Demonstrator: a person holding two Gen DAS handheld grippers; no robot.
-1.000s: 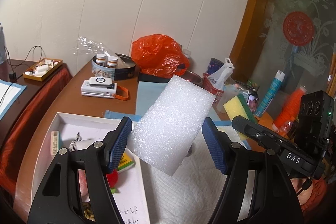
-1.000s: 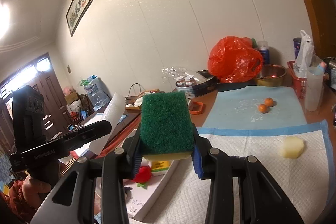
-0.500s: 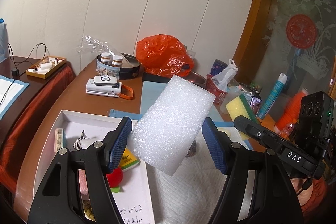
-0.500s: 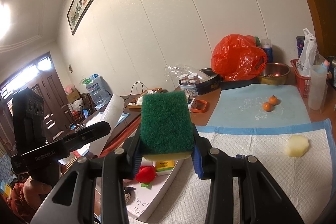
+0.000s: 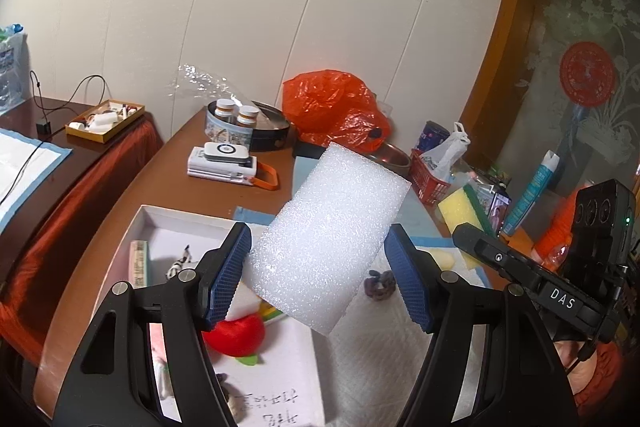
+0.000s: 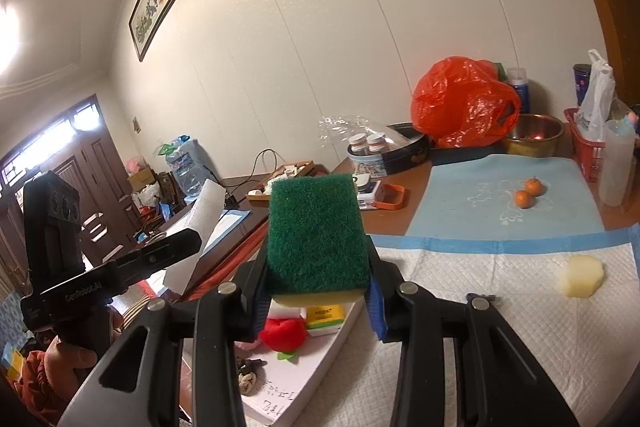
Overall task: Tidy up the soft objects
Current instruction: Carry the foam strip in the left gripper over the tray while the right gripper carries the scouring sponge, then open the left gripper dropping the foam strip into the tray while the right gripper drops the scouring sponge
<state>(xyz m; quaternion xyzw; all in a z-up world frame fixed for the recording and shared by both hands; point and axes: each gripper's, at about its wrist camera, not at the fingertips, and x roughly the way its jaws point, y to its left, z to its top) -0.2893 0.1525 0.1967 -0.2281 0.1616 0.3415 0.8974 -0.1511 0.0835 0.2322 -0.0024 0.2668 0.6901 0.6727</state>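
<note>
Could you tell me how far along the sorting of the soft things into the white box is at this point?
Partly done. The white box already holds a red plush and a few small items. In hand: the left gripper carries a white foam block, and the right gripper is clamped on a green-and-yellow sponge. Left on the white pad: a pale yellow sponge piece and a dark scrunchie-like thing.

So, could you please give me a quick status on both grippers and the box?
Left gripper shut on white foam block. Right gripper shut on green sponge. White box below, already holding a red plush. Nothing in the way.
</note>
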